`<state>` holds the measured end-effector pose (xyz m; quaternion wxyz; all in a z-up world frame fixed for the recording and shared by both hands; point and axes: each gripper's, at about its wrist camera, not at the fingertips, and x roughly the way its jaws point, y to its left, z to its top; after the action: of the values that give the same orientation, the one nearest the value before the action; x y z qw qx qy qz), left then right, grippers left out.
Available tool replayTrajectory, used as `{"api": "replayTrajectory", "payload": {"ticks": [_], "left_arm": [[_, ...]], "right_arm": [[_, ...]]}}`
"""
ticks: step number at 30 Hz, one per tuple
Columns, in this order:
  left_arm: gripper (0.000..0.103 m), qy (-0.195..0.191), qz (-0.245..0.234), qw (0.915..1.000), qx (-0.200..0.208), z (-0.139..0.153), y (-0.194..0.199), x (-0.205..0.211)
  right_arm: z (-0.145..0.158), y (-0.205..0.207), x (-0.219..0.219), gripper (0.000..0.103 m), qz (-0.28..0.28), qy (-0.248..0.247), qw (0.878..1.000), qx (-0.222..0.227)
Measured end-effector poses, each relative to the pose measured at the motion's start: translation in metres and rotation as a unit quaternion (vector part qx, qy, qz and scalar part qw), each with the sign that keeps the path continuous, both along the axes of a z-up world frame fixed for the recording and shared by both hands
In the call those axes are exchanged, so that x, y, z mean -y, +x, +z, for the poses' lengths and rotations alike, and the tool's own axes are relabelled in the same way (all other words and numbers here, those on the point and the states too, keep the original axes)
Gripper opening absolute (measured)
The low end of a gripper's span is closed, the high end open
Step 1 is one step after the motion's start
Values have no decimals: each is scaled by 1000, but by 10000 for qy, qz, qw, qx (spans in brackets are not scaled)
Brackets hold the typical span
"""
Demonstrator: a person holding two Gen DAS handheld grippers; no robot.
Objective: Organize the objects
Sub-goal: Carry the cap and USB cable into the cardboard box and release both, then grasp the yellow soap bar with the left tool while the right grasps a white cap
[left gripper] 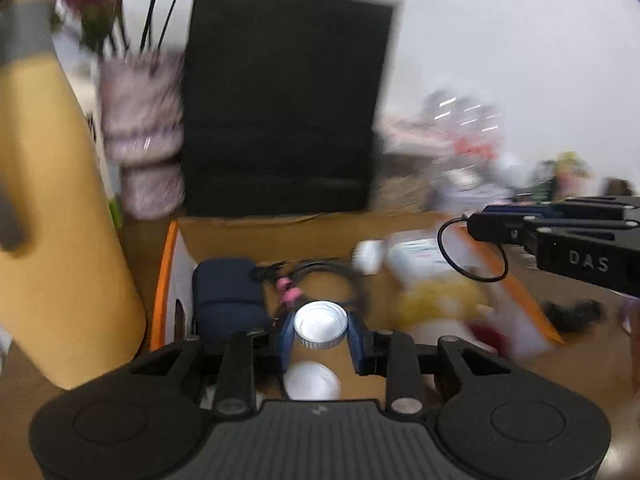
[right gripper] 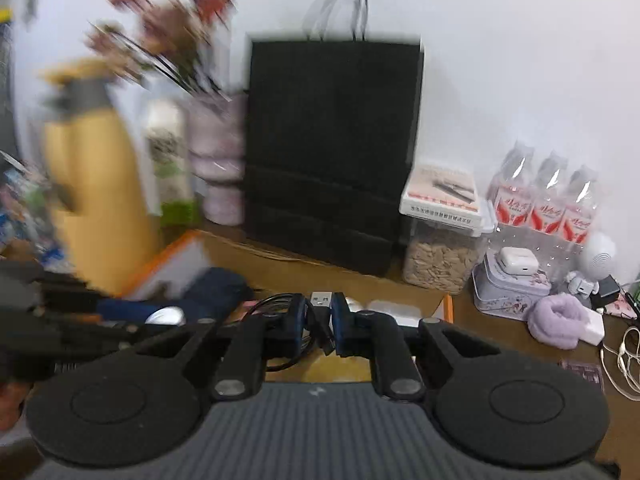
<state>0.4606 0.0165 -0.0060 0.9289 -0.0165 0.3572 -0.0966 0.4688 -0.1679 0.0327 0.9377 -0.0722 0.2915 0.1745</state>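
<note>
In the left wrist view my left gripper is shut on a round silver cap, held between its blue pads above an open cardboard box with orange edges. Under the cap lies a white round thing. The box holds a navy pouch, a coiled black cable and blurred yellow and white items. My right gripper is shut on a black USB cable, plug pointing up; its loop hangs from the fingers in the left wrist view. The left gripper with the cap shows at the left of the right wrist view.
Behind the box stands a black paper bag. Left of it are a yellow flask, a white bottle and a flower vase. At the right are a seed jar, water bottles, a tin and a purple roll.
</note>
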Motion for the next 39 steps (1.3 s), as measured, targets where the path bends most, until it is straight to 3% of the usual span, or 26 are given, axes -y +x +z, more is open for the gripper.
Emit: {"api": "replayTrajectory", "payload": {"ticks": [2, 5, 8, 9, 11, 14, 16, 20, 23, 26, 29, 34, 39], "left_arm": [[27, 192, 64, 9997, -166, -20, 31, 3], [31, 50, 87, 9992, -395, -42, 47, 0], [45, -133, 27, 9993, -347, -41, 44, -7], [51, -144, 61, 9994, -297, -38, 41, -9], [54, -53, 99, 9997, -204, -28, 37, -11], [57, 151, 86, 9998, 7, -8, 18, -13], [65, 263, 83, 9994, 197, 7, -2, -14], [71, 234, 22, 9979, 605, 31, -66, -19], [85, -47, -172, 9960, 877, 36, -133, -27], [87, -303, -89, 9952, 931, 26, -204, -37], [87, -147, -142, 9962, 849, 9, -270, -43], [87, -311, -190, 9985, 416, -4, -340, -64], [87, -198, -51, 9968, 767, 16, -369, -78]], "right_arm": [[-23, 39, -10, 14, -64, 10, 9987, -502], [-53, 73, -19, 17, -513, -332, 9959, -660], [-67, 81, -17, 20, -483, -249, 9947, -872], [-66, 79, -15, 25, -418, -175, 9950, -889], [-61, 74, -12, 33, -393, -159, 9959, -804], [-41, 61, -3, 37, -413, -162, 9973, -581], [-26, 44, 5, 41, -394, -115, 9982, -433], [-4, -24, 19, 56, -97, 18, 9999, -84], [-3, -94, 29, 75, 192, 131, 9997, 112], [-8, -181, 41, 88, 356, 203, 9986, 341], [-19, -264, 53, 103, 326, 176, 9988, 316], [-24, -350, 71, 103, 292, 292, 9991, -21], [-10, -391, 94, 103, 114, 207, 9997, 75]]}}
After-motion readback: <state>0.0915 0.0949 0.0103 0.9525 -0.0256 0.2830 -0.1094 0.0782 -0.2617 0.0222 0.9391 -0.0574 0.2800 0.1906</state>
